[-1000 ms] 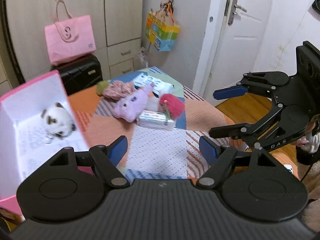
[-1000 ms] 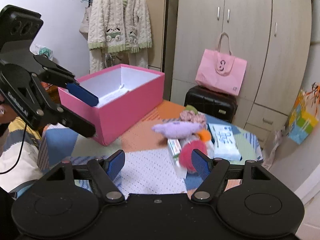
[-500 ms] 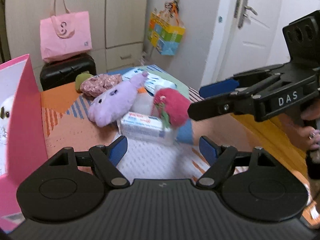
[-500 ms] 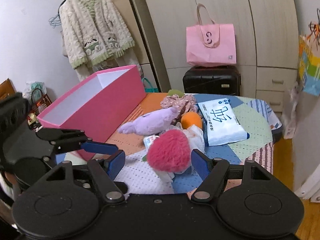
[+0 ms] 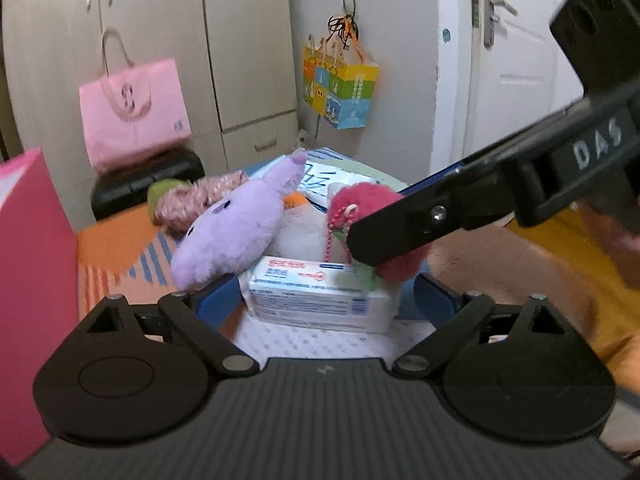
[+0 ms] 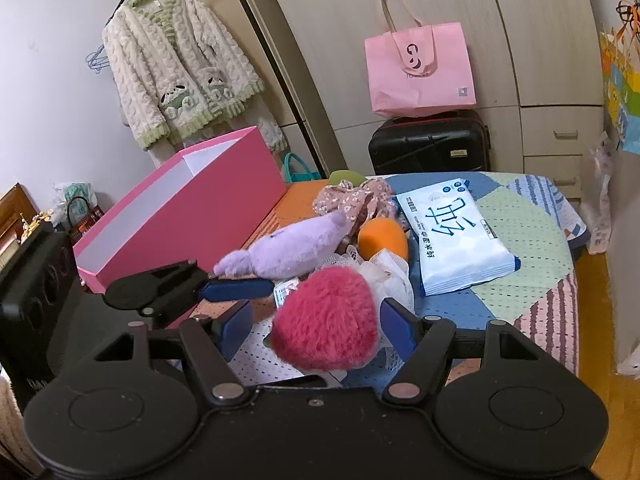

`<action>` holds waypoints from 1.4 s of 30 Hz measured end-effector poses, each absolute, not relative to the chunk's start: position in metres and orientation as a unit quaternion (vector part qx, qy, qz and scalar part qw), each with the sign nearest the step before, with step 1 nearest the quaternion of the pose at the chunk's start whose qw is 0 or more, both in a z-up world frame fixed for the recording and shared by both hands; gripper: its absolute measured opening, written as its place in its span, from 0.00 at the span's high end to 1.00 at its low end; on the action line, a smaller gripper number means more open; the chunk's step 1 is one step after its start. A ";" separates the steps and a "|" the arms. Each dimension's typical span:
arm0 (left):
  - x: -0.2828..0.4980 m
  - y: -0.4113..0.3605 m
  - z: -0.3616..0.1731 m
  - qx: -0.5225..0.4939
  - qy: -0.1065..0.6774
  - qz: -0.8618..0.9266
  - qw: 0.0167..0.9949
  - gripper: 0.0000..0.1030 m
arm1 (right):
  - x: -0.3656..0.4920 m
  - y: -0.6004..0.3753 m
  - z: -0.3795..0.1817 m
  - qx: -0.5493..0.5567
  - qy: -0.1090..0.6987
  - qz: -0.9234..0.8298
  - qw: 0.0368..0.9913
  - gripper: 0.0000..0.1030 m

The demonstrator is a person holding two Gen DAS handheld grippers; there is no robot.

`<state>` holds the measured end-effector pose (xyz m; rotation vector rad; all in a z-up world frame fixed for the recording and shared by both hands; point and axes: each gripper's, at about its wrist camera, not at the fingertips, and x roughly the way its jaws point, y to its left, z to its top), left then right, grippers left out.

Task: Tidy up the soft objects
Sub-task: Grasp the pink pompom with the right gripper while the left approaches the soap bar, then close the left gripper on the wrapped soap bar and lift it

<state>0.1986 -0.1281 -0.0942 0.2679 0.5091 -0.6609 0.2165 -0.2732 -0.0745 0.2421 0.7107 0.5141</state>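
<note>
- Bedroom setting: pale wood-grain wardrobe doors (image 6: 460, 40) at the back, a patchwork quilt (image 6: 532, 248) in orange, blue, green and stripes as my work surface.
- Soft pile sits mid-quilt. Fluffy magenta pompom toy (image 6: 326, 316) lies nearest my right side, a lilac plush animal (image 6: 288, 252) behind it, then a floral pink scrunchie (image 6: 352, 200), an orange rounded soft thing (image 6: 382, 236) and a white mesh puff (image 6: 394, 276).
- Right gripper (image 6: 316, 328): blue pads stand on either side of the magenta pompom toy, small gaps showing, so I read it as parted and not yet pressing.
- Left gripper (image 5: 326, 300): jaws have just been opening and now stand wide. A small white tissue pack (image 5: 320, 300) with red-and-blue print lies between its fingertips, untouched; that print is too blurred to read.
- From the left wrist, the right gripper's arm crosses the upper right, lettered "DAS".
- Large white-and-blue wipes packet (image 6: 452, 236) carries one big Chinese character plus smaller lines I cannot make out.
- Open pink cardboard box (image 6: 208, 216) with white interior stands left of the pile.
- Pink tote bag (image 6: 420, 68), printed with a curled letter logo, rests on a black hard-shell suitcase (image 6: 430, 144).
</note>
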 end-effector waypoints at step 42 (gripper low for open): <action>0.146 -0.064 -0.077 0.067 0.328 -0.327 0.884 0.25 | 0.130 -0.241 -0.088 -0.009 0.338 0.225 0.914 0.49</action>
